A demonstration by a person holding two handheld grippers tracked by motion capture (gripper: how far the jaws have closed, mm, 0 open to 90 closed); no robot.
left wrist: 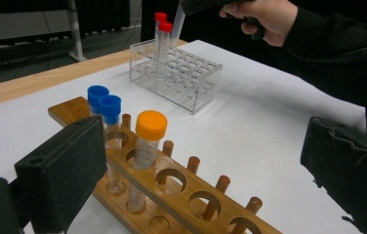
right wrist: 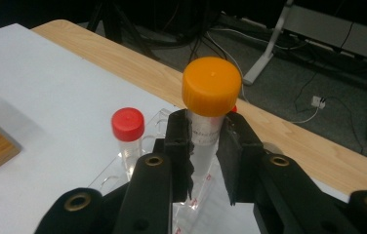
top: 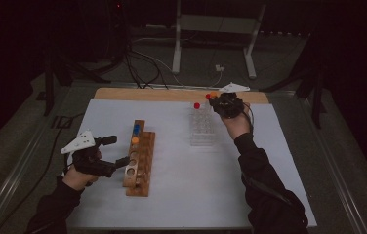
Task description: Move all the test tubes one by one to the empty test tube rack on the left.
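Note:
My right gripper is shut on a clear tube with an orange cap, holding it upright over the far end of a clear plastic rack. Beside it in that rack stands a red-capped tube, and a second red cap peeks out behind the held tube. In the high view my right gripper hangs above the rack's far right corner. My left gripper stands open beside the wooden rack, its wide-apart jaws framing two blue-capped tubes and an orange-capped tube.
The wooden rack has several vacant holes and pegs at its near end. White sheet covers the table, with a bare wooden strip at the far edge. Cables and a stand's legs lie on the floor beyond.

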